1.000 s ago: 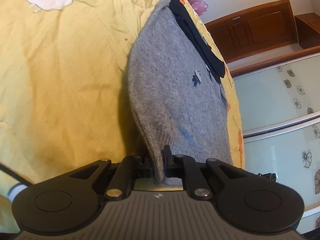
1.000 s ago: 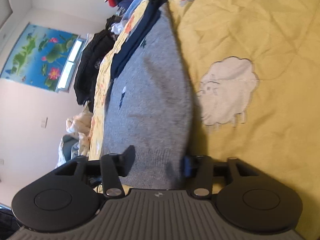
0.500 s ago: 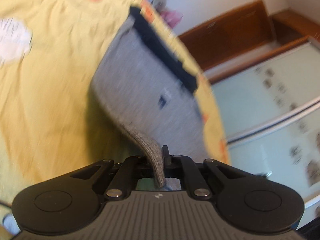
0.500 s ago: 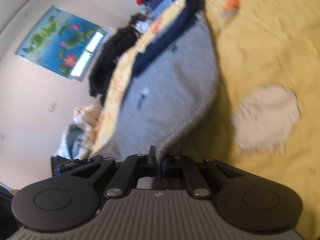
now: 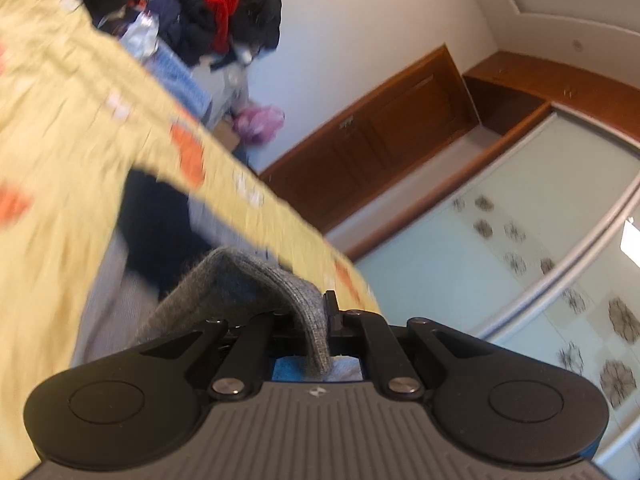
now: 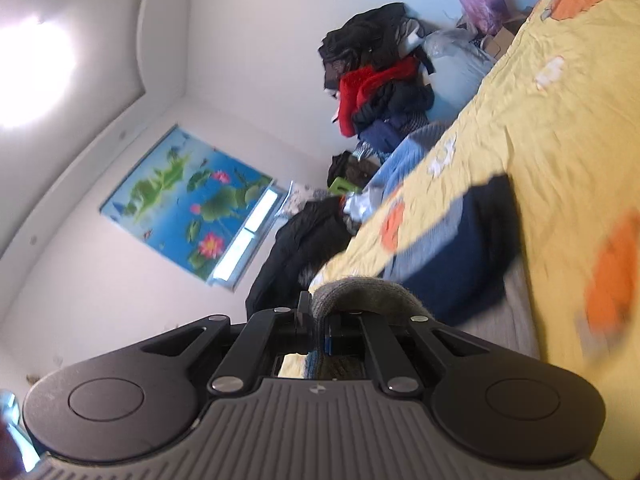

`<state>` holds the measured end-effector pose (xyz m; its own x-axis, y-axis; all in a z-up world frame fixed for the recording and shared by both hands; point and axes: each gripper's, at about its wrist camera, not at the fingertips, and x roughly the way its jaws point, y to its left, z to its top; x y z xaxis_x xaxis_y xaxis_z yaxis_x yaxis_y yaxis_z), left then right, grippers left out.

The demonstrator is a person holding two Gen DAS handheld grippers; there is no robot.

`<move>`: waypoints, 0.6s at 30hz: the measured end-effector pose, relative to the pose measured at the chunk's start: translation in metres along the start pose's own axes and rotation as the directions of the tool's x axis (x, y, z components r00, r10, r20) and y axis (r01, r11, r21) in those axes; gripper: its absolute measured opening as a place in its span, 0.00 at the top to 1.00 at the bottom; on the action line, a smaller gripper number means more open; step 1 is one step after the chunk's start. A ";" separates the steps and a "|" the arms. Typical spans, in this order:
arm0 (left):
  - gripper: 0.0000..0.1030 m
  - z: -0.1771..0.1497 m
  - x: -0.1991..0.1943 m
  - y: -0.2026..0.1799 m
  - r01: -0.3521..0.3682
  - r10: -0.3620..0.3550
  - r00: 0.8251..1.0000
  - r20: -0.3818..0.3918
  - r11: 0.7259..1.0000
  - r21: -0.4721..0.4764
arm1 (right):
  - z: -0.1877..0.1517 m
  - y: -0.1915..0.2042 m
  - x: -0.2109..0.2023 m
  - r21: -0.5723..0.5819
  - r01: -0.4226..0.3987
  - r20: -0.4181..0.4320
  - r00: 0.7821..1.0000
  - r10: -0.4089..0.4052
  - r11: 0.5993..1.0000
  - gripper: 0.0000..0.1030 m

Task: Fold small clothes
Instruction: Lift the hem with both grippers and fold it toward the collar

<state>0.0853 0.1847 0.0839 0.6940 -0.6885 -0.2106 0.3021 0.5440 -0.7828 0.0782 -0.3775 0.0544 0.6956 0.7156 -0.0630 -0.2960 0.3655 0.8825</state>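
Yellow bedspread (image 5: 60, 152), left gripper (image 5: 320, 320) and right gripper (image 6: 316, 320) jaws pinching grey knit garment (image 5: 240, 280)

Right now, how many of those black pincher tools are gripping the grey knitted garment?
2. The left gripper pinches one grey hem corner; the right gripper pinches another. No others show.

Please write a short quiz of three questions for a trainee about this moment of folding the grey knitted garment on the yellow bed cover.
1. True or false: the left gripper is shut on the grey garment.
2. What does the right gripper hold? A) a red jacket B) the grey garment's edge C) nothing
3. Fill in: the garment's far end, on the yellow bed cover, has a dark ____ band.

Key: 1 true; 2 B; 3 blue.
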 end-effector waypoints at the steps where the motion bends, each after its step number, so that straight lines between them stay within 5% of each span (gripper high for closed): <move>1: 0.95 0.014 0.014 0.002 -0.004 0.004 1.000 0.014 1.000 0.017 | 0.013 -0.008 0.014 0.005 0.013 0.008 1.000 -0.013 1.000 0.86; 6: 0.95 0.061 0.088 0.027 -0.104 0.101 0.994 0.036 0.990 0.094 | 0.064 -0.063 0.083 0.072 0.113 0.037 0.993 -0.116 0.991 0.86; 10: 0.95 0.074 0.129 0.058 -0.241 0.242 0.970 0.007 0.962 0.125 | 0.075 -0.112 0.127 0.153 0.216 -0.010 0.976 -0.217 0.964 0.84; 13: 0.93 0.081 0.135 0.071 -0.268 0.271 0.962 -0.015 0.957 0.114 | 0.075 -0.133 0.143 0.197 0.261 -0.034 0.965 -0.259 0.945 0.65; 14: 0.87 0.085 0.132 0.073 -0.271 0.274 0.962 -0.008 0.957 0.101 | 0.077 -0.137 0.145 0.213 0.269 -0.039 0.963 -0.266 0.939 0.41; 15: 0.81 0.090 0.128 0.075 -0.261 0.262 0.965 0.000 0.962 0.085 | 0.078 -0.137 0.143 0.220 0.261 -0.022 0.965 -0.263 0.940 0.27; 17: 0.41 0.098 0.110 0.068 -0.250 0.241 0.966 0.088 0.963 0.100 | 0.082 -0.126 0.137 0.159 0.239 0.021 0.969 -0.246 0.958 0.22; 18: 0.27 0.097 0.099 0.060 -0.290 0.265 0.949 0.169 0.945 0.149 | 0.084 -0.118 0.135 0.120 0.240 0.029 0.969 -0.245 0.963 0.22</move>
<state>0.2358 0.1960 0.0730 0.8491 -0.4288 -0.3084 0.1817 0.7854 -0.5917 0.2624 -0.3743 -0.0194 0.7657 0.5867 -0.2636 -0.0400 0.4525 0.8909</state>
